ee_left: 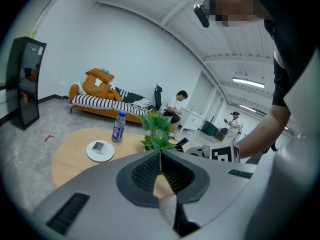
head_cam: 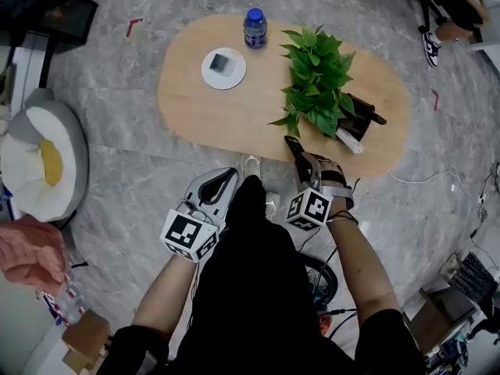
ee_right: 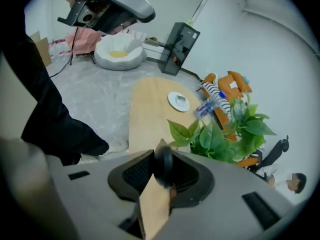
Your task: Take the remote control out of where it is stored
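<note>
Right claw: the right claw (head_cam: 303, 162) is clamped on the remote control (head_cam: 294, 150). In the right gripper view the dark, rounded end of the remote control (ee_right: 162, 165) sits pinched between the two jaws of the right claw (ee_right: 162, 170).
Remote control: a slim black bar sticking out past the claw tips, up and to the left in the head view. It is clear of the black holder (head_cam: 361, 109) and hangs over the near edge of the counter (head_cam: 203, 112), just beside the plant (head_cam: 316, 80).
Left claw: the left claw (head_cam: 221, 184) is closed and holds nothing. In the left gripper view the jaws of the left claw (ee_left: 160, 168) meet along one line. It is over the floor (head_cam: 133, 162), short of the counter's near edge.
Black holder: it stands on the counter to the right of the plant. A white stick (head_cam: 349, 141) leans out of it toward the near edge, and a dark piece pokes out on the far-right side.
Other things on the counter: a blue-capped bottle (head_cam: 255, 28) stands upright at the far edge. A white plate (head_cam: 209, 75) with a small grey item on it lies just near of the bottle.
</note>
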Tool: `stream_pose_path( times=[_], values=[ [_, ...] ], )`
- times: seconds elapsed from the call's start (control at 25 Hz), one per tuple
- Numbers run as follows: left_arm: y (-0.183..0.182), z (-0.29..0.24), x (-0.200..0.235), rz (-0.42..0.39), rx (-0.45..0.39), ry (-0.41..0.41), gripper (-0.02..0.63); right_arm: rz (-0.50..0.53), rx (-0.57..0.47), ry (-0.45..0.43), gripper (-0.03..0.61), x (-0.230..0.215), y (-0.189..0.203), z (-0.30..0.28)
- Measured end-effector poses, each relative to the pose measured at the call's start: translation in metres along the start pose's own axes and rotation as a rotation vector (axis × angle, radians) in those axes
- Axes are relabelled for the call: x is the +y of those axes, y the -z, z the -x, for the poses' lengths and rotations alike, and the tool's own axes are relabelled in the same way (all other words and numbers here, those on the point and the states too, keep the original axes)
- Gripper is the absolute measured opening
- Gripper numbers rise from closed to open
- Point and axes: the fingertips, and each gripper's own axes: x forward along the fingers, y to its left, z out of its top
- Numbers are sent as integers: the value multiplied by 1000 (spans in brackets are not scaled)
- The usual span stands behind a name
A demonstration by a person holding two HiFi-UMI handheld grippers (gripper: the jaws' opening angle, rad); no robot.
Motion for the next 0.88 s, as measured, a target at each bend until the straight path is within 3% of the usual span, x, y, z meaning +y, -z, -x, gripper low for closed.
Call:
stream_pose_path(
  times=[0.24,0.52,0.68,0.88],
  values=[
    [12,5,21,14,18,-37,15,20,-67,-57,101,24,-39,-39],
    [37,11,38,31,76,-64,15,-143,-184,-91,101,37,-65,-77],
    [48,6,44,40,97,-60,15,-201,-206,-90,101,33,-64,-95],
    [58,0,44,65,113,-47,15,-197,-139,-92,103,33,-32,-106]
  ],
)
